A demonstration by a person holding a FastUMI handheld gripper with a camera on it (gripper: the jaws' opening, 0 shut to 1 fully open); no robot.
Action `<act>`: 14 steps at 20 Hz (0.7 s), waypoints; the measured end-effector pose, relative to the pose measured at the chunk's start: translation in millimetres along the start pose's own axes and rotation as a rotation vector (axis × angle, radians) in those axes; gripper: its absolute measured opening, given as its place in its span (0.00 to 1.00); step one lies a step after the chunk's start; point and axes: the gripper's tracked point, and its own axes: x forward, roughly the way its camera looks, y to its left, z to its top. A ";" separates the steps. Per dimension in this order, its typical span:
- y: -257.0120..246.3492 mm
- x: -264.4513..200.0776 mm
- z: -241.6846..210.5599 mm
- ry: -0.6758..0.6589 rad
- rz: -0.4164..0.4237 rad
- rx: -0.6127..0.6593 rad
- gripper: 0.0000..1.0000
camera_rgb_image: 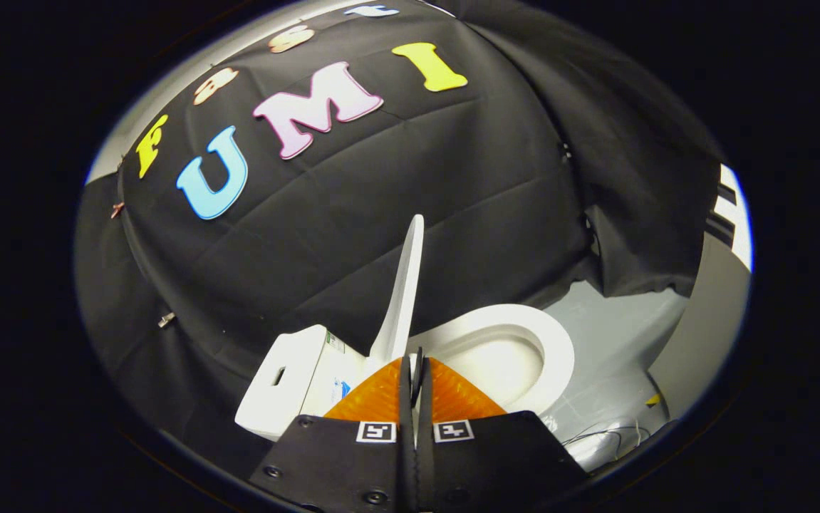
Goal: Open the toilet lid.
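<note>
White plastic stands tall here: the toilet lid (404, 285) is up on edge, raised near vertical just beyond the tongs (415, 377), with the black cloth wall behind it. To one side of it sits the tank (288, 381), to the other the open seat ring (523, 335) and the bowl (499, 367) beneath, all on a grey floor (616, 335) with a few thin cables (605, 434) trailing near the base.

And the tongs? Drawn right together, fingers (405, 399) pressed side by side with barely a sliver between them. They sit low against the lid's hinge end, and from this angle it's hard to say whether they touch the lid's edge or hang just short of it; nothing looks pinched between them.

Judging by how things lie, the lid is open already, or very nearly. It reads as a thin, stiff, glossy shell: light for its size, smooth enough to slide off a push, and pivoting only at the hinge by the tank. The free rim, up top now, is the place to nudge or take hold, where leverage is best. Down by the hinge a push does little. One risk: a lid balanced this upright may tip back down if it isn't leaning past its balance point.
</note>
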 end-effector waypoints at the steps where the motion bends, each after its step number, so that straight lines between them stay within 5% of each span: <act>1: 7.9 -0.9 -0.3 -0.013 -0.008 -0.030 0.05; 14: 118.0 -9.7 -1.3 -0.084 -0.100 -0.230 0.05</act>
